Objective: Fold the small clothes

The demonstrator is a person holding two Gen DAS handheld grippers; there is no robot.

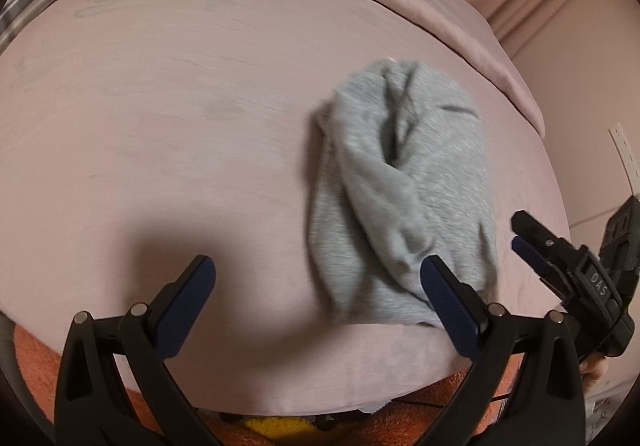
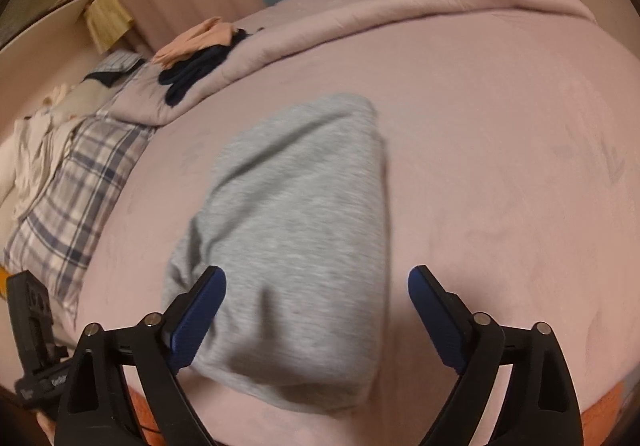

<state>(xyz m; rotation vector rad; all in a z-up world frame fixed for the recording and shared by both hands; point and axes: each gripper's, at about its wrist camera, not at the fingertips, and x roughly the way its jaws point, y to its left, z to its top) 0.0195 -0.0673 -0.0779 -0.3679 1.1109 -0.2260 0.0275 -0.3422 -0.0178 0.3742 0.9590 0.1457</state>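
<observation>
A grey folded garment point(image 1: 400, 186) lies on the pink bed sheet point(image 1: 160, 106), bunched with creases on top in the left wrist view. My left gripper point(image 1: 320, 270) is open above the sheet, its right finger point(image 1: 448, 294) over the garment's near edge. At the right edge of that view the right gripper point(image 1: 532, 242) hovers beside the garment. In the right wrist view the garment point(image 2: 300, 206) looks like a smooth folded rectangle. My right gripper point(image 2: 316, 282) stands open over its near end, and neither pad presses on it.
A plaid pillow point(image 2: 80, 198) lies at the left. Dark and peach clothes point(image 2: 192, 58) rest on the rolled-back pink duvet point(image 2: 400, 6) at the back. An orange blanket point(image 1: 32, 358) hangs below the bed's near edge. A wall point(image 1: 580, 86) runs along one side.
</observation>
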